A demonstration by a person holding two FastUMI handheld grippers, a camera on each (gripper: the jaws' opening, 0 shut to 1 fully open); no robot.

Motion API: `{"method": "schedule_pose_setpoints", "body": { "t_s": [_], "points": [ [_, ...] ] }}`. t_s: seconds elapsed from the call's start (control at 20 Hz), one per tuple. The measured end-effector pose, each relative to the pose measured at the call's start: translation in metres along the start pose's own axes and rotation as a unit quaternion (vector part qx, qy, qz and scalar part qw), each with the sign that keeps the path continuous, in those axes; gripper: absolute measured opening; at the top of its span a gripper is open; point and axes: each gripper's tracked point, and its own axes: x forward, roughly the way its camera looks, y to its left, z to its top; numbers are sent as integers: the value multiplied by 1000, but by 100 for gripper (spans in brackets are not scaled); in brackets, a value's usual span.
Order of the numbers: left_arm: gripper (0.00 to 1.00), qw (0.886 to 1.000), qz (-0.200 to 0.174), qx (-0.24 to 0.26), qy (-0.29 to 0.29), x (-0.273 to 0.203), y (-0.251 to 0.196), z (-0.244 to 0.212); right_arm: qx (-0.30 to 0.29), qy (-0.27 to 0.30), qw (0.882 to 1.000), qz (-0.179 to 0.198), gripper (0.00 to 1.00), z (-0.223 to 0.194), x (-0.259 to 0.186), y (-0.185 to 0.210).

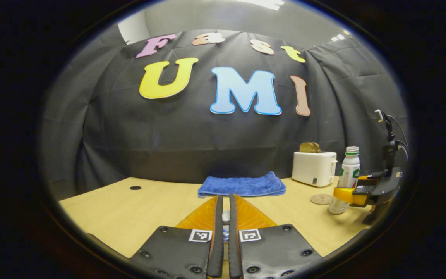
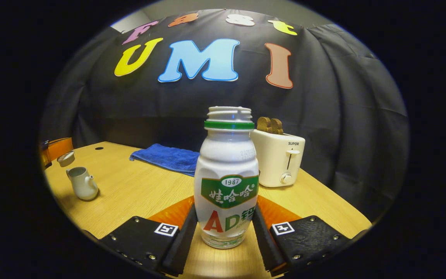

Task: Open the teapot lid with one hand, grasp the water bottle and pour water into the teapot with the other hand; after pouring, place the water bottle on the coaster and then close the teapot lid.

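Observation:
A white water bottle [image 2: 227, 174] with a green band and no cap stands upright between my right gripper's [image 2: 225, 211] fingers, which press on its lower sides. In the left gripper view the same bottle [image 1: 347, 174] sits at the far right, with the right gripper [image 1: 350, 194] around it. Its base is at or just above the table. My left gripper [image 1: 225, 198] is shut on a small white teapot lid [image 1: 226, 216]. The lid [image 2: 66, 158] hangs above the pale teapot [image 2: 82, 183], whose top is uncovered. A round coaster [image 1: 321, 198] lies just left of the bottle.
A white toaster [image 2: 279, 159] with bread in it stands at the back right of the wooden table [image 2: 138, 190]. A folded blue towel [image 1: 242, 185] lies along the back middle. A small hole [image 1: 135, 188] marks the table's far left.

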Motion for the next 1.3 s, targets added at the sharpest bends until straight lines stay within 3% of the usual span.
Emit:
{"method": "schedule_pose_setpoints", "body": {
  "t_s": [0.3,0.35,0.7,0.75,0.8,0.85,0.95,1.1,1.3],
  "points": [
    [11,999,-15,-26,-22,-32,-8,25,-51,-9,998,18,73,22,-13,26],
    [16,999,-12,-22,-25,-41,-8,26,-62,-10,998,24,73,25,-15,33],
    [16,997,-40,-59,8,-112,-8,10,-153,-6,987,48,73,33,-17,73],
    [12,997,-37,-64,8,-120,-4,8,-170,-3,984,53,73,32,-16,80],
    [16,997,-37,-66,8,-127,-1,7,-193,3,979,57,73,30,-14,87],
    [12,997,-33,-65,7,-134,2,5,-217,4,974,63,73,29,-13,95],
    [15,998,-24,-57,5,-145,9,2,-267,-3,961,66,74,28,-13,112],
    [16,998,-18,-62,6,-165,13,3,-351,-16,935,55,74,28,-13,133],
    [15,999,-12,-52,-3,-181,21,6,-407,-24,912,48,74,21,-7,152]
  ]
}}
